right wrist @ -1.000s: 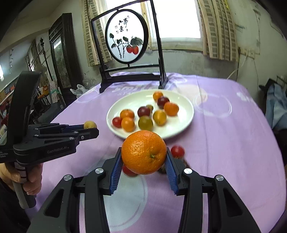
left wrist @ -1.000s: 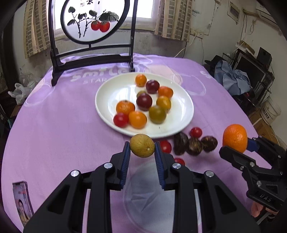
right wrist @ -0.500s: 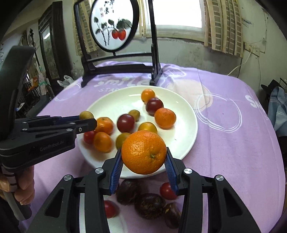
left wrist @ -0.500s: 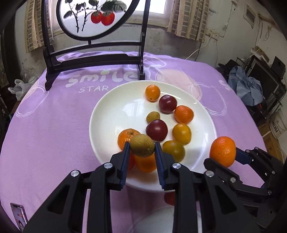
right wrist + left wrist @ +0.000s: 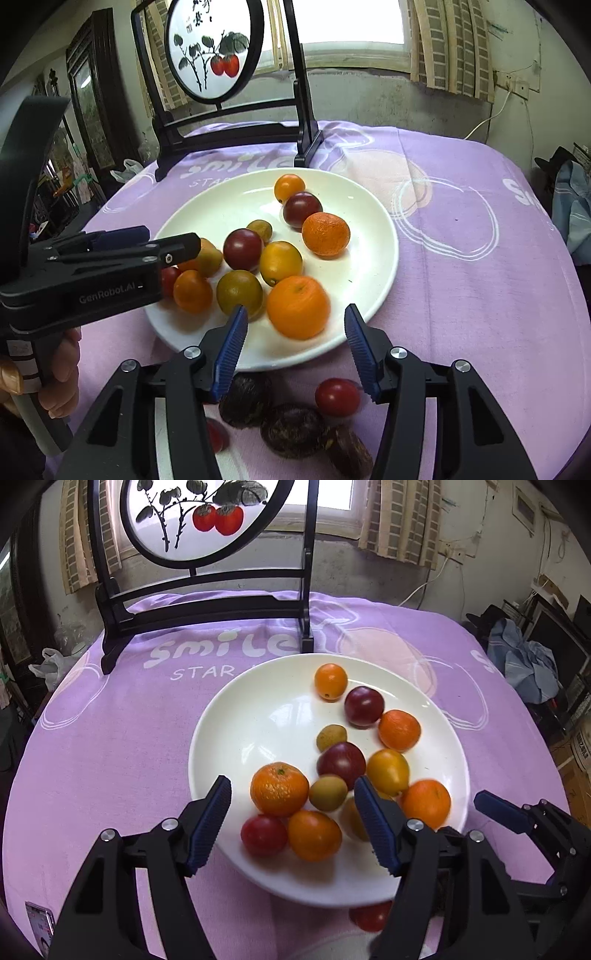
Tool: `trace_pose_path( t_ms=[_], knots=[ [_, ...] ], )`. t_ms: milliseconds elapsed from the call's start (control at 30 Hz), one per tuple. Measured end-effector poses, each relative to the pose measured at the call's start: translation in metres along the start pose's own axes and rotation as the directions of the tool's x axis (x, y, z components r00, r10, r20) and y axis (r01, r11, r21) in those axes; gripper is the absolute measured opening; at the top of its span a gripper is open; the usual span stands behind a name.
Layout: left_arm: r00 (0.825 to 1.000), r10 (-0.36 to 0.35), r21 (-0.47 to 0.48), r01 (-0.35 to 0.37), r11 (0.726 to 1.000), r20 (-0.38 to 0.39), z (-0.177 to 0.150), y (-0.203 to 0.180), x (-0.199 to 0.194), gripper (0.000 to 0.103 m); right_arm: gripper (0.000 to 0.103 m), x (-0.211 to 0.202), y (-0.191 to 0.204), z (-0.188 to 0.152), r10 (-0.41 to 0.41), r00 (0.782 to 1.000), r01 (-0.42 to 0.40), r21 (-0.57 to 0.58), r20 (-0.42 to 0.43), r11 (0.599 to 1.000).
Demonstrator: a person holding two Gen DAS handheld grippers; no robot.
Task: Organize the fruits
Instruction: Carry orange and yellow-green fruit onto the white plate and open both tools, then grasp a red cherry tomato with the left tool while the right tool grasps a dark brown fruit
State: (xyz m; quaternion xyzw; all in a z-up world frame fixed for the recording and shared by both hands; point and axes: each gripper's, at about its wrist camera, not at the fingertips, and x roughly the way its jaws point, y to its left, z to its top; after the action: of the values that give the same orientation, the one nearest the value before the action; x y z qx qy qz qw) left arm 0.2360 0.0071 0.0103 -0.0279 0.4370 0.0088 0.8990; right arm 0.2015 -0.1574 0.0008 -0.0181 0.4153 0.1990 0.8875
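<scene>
White plate (image 5: 229, 738) — mixed fruits (image 5: 369, 753)

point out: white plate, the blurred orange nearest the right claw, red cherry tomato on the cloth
white plate (image 5: 373, 236): right wrist view, bare right side.
blurred orange (image 5: 297, 307): right wrist view, centre of peel.
red cherry tomato (image 5: 337, 396): right wrist view, middle of skin.

Matte black angular left gripper (image 5: 293, 821) with ribbed blue finger pads (image 5: 210, 823), silver screws and white "GenRobot.AI" lettering; matching matte black right gripper (image 5: 295, 347); bare-skinned left hand (image 5: 55, 373) on its grey handle.
</scene>
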Motion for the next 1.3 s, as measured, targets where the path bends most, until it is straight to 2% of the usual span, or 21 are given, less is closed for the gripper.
trace_pose_path(
  t_ms=[333,533,633,833,1133,1200,1300],
  knots=[
    [0.999,-0.050,0.012,0.050,0.999,0.017,-0.041,-0.009,-0.045,0.071,0.059,-0.044,-0.006,-0.030,-0.006,1.000,0.005,0.008,0.028,1.000],
    [0.997,-0.078,0.032,0.078,0.996,-0.017,-0.075,-0.018,-0.056,0.072,0.062,-0.056,-0.015,-0.060,-0.001,1.000,0.000,0.050,0.015,0.999],
    [0.995,-0.093,0.035,0.094,0.995,-0.042,-0.091,-0.023,-0.056,0.072,0.069,-0.060,-0.019,-0.074,0.006,1.000,-0.007,0.068,0.017,0.998],
    [0.989,-0.106,0.046,0.111,0.993,-0.099,-0.120,-0.035,-0.047,0.072,0.069,-0.063,-0.030,-0.092,0.022,1.000,-0.023,0.104,0.013,0.994],
    [0.984,-0.090,0.068,0.101,0.993,-0.157,-0.130,-0.053,-0.025,0.072,0.072,-0.064,-0.039,-0.099,0.020,1.000,-0.022,0.119,0.018,0.993],
    [0.982,-0.080,0.077,0.095,0.993,-0.173,-0.129,-0.057,-0.018,0.071,0.074,-0.065,-0.039,-0.099,0.013,1.000,-0.015,0.114,0.024,0.993],
    [0.986,-0.045,0.113,0.063,0.992,-0.162,-0.127,-0.065,-0.012,0.057,0.074,-0.064,-0.039,-0.099,0.006,1.000,-0.009,0.107,0.025,0.994]
  ],
)
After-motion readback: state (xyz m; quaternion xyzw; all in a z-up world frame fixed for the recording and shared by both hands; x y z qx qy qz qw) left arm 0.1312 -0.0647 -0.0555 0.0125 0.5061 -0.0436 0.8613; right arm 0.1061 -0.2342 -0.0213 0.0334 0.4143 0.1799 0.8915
